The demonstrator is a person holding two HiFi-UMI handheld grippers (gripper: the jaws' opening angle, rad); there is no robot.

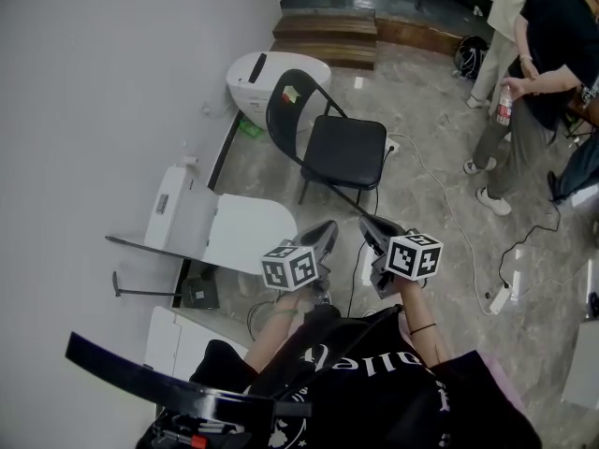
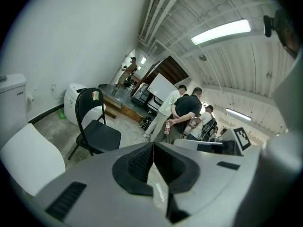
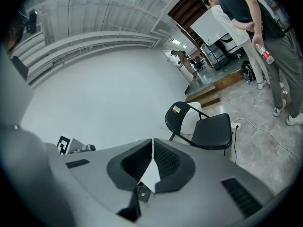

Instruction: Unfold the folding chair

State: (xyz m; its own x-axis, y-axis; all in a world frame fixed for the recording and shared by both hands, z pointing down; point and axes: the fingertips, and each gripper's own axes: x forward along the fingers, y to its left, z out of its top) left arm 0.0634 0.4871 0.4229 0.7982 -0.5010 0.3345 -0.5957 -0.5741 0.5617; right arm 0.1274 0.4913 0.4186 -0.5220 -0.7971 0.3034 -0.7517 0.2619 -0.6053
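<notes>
We hold the left tool (image 1: 325,235) and the right tool (image 1: 376,232) side by side at lower centre of the head view. Both have their jaws closed together, with nothing between them. The chair (image 1: 348,150) stands unfolded on the floor (image 1: 430,223) at upper centre, well apart from both tools, seat level and back toward the upper left. Two people (image 1: 552,36) stand at upper right.
</notes>
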